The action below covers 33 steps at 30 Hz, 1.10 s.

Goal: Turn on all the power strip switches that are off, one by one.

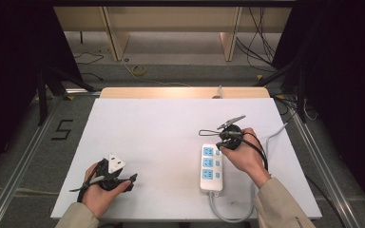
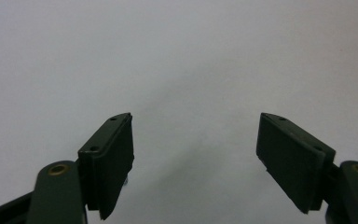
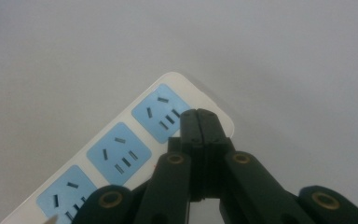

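Two tools in play. Near left: left tool [image 1: 132, 179] rests low on the tabletop [image 1: 161, 137], jaws wide apart, nothing between them, bare white surface ahead. Well apart from the strip, so no risk there unless it swings in.

Near right: strip [image 1: 211, 167] lies lengthwise on the tabletop, three blue sockets, with switches along its right edge. Its cord [image 1: 228, 214] loops off the near end toward the table edge. Right tool [image 3: 198, 122] has jaws pressed together, empty, tips right at the far socket's right edge, looks like it's going for the switch there; contact I can't confirm.

Risks, my read:
- Shut tips are narrow. Slightly off and they slide into the socket slots [image 3: 164, 112] instead of landing on the switch. Bad habit even if unpowered.
- Strip isn't held down. An angled push would skate or rotate it on the smooth top, since the left tool isn't bracing it.
- Cord loop near the right sleeve could snag and drag the strip.
- Right tool's own cable [image 1: 261, 147] hangs beside the strip and could catch its far corner.
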Tool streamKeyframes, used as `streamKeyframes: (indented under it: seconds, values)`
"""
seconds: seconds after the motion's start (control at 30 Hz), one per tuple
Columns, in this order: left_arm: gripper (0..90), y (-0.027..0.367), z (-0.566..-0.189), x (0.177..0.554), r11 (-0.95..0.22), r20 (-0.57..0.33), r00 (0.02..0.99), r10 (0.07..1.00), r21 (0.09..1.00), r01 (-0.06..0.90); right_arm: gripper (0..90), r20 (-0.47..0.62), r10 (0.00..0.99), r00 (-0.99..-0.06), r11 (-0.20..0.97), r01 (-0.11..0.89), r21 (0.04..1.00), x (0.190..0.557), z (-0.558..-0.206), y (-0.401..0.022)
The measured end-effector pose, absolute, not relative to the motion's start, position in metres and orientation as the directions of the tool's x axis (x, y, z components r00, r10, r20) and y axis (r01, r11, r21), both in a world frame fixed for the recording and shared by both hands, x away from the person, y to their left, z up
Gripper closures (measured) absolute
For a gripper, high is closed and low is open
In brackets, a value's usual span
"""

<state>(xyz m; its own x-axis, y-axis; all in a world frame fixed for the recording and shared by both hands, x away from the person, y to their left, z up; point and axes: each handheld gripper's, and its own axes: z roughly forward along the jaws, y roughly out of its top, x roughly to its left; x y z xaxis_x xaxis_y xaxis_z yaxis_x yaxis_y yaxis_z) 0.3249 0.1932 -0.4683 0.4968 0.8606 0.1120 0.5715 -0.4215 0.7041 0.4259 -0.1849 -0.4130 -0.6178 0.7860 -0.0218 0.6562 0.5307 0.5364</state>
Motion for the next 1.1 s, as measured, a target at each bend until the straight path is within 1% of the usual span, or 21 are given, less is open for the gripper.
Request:
streamKeyframes:
  seconds: [1.1]
  values:
    - [27.3, 0.193, -0.468, 0.325, -0.415, 0.107, 0.494, 0.863, 0.707, 0.572, 90.0, -0.024, 0.809, -0.587, 0.514, 0.688, 0.513, 0.444, -0.416, -0.184]
